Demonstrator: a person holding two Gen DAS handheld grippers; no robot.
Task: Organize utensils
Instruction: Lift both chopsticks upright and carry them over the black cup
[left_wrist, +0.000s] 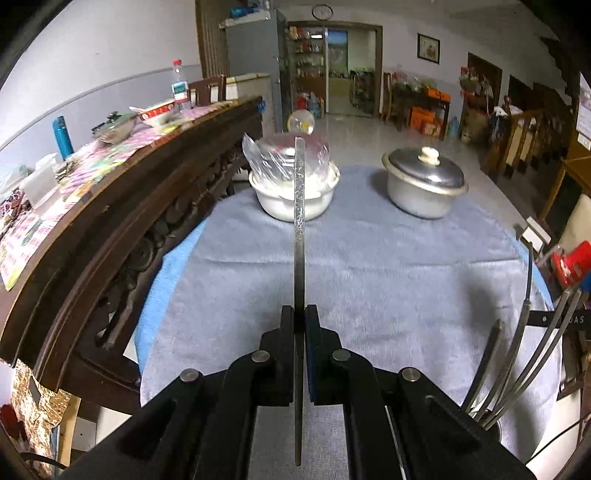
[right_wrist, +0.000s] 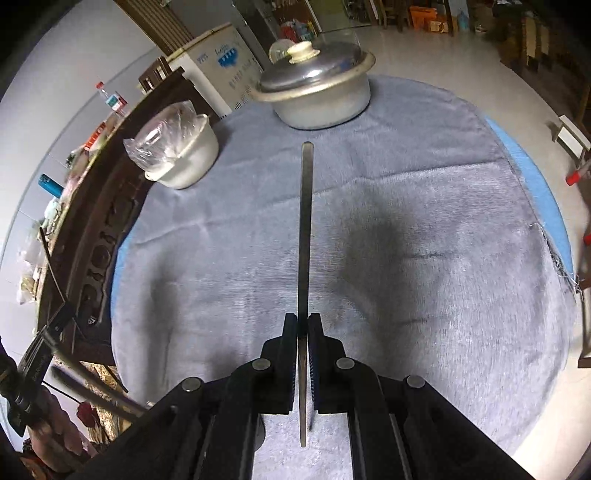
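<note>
Left wrist view: I keep left gripper (left_wrist: 299, 325) clamped on flat metal utensil (left_wrist: 300, 206), lifted clear above grey cloth (left_wrist: 388, 266). Right gripper (right_wrist: 303, 332) likewise pinches second utensil (right_wrist: 306, 221), ready for sorting; lidded pot (right_wrist: 317, 92) at far edge.

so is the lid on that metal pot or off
On. The lid sits flat over the rim of the metal pot, its pale knob on top.

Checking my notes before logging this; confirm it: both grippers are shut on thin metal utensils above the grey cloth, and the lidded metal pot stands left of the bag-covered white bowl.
One error: the lidded metal pot stands right of the bag-covered white bowl, as the left wrist view shows. The rest holds: left gripper and right gripper are each shut on a thin metal utensil above the grey cloth.
</note>
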